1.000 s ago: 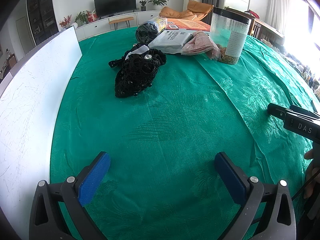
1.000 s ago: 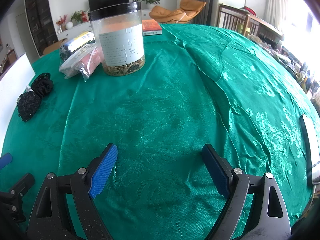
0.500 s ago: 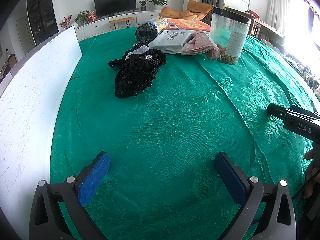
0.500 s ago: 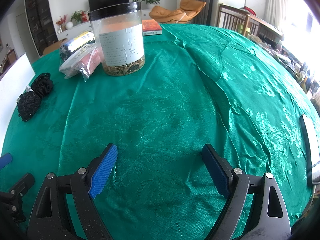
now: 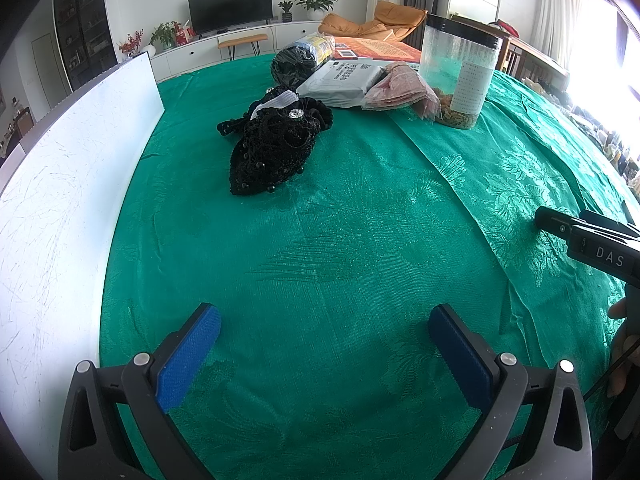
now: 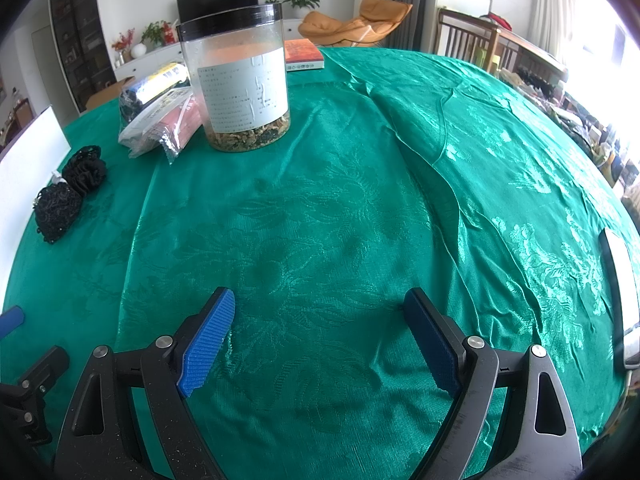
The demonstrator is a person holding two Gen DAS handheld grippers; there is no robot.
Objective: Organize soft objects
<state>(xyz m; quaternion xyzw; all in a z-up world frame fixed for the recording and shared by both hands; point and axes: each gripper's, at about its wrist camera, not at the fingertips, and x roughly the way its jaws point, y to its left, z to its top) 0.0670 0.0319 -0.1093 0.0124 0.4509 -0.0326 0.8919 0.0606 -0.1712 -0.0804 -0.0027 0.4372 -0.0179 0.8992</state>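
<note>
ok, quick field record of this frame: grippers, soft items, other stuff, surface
left gripper: open, empty, above cloth
right gripper: open, empty, above cloth
soft items: black beaded net pouch touching black scrunchie
other: clear jar, black lid on; white pack; pink packet; book
surface: green tablecloth
left edge: white board

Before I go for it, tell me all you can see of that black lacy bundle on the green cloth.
The black lacy bundle is a soft heap of beaded netting, slumped on the green tablecloth. A small clear gem sits on top, and a white ribbed strip pokes out at its far end beside a ruffled black scrunchie-like part. It lies between the white board and the packets. Nothing grips it; both hand-held grippers are open and well short.
</note>
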